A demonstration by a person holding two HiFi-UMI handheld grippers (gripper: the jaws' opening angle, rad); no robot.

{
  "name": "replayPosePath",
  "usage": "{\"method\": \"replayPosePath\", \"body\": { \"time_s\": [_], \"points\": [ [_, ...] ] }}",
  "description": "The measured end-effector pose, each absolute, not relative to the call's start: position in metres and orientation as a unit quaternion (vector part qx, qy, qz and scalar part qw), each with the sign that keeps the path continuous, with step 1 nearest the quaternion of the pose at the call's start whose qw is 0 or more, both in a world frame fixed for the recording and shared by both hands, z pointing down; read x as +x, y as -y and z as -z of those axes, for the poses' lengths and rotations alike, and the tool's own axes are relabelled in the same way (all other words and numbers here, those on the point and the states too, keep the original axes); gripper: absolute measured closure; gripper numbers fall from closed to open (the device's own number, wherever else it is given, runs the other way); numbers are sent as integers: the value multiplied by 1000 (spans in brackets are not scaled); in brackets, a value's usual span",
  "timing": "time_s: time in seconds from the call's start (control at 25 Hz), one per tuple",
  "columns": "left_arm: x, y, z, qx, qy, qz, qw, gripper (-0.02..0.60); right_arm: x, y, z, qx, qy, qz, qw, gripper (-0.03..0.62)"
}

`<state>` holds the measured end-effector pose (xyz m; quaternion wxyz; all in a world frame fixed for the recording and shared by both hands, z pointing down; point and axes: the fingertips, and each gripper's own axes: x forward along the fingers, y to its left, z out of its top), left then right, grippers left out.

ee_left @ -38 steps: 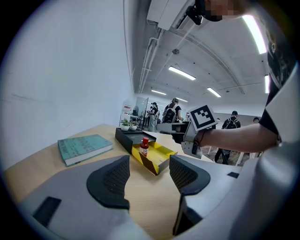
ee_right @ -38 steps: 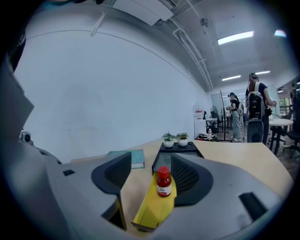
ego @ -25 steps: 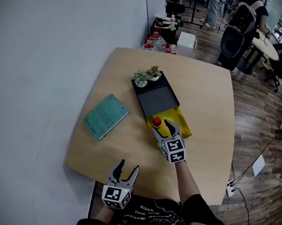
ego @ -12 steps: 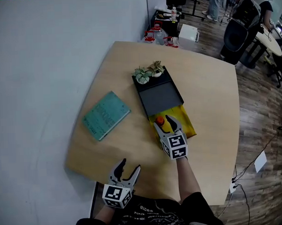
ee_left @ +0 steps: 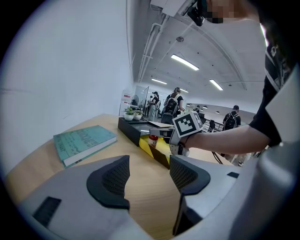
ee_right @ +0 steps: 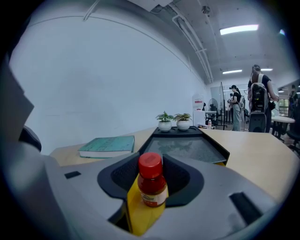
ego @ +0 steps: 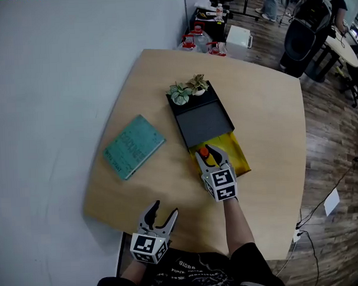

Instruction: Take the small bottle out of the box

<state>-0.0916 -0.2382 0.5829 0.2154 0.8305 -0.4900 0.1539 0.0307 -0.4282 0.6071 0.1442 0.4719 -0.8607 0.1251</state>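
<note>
Now: right claw (ego: 207,153) on the small red-capped bottle (ego: 202,151); left claw (ego: 163,210) idle.

Head view: the right claw reaches into the pulled-out yellow tray (ego: 239,159) of the black rectangular box (ego: 202,123) on the pale wooden counter (ego: 260,100); the left claw hangs by the counter's near edge, well apart. Left gripper view: jaws spread, nothing between them. Right gripper view: jaws have just been closing; the pads pinch the bottle, which stands upright at the tray's near end.

A light wooden counter (ego: 261,118) with rounded corners carries 2 things: a teal book (ego: 134,147) lying flat at 9 o'clock, and a black box (ego: 200,123) near the centre, its yellow drawer (ego: 235,152) open toward 5 o'clock.
</note>
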Motion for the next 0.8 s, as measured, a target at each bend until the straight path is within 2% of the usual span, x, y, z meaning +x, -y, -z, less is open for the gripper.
{"method": "replayPosePath", "body": {
  "time_s": [0.32,0.8],
  "points": [
    [-94,238,-586,829,491,-153,221,308,31,429,-600,481,859,-103,143,441],
    [-99,225,-574,830,498,-133,214,308,32,406,-538,480,869,-71,103,441]
  ]
}}
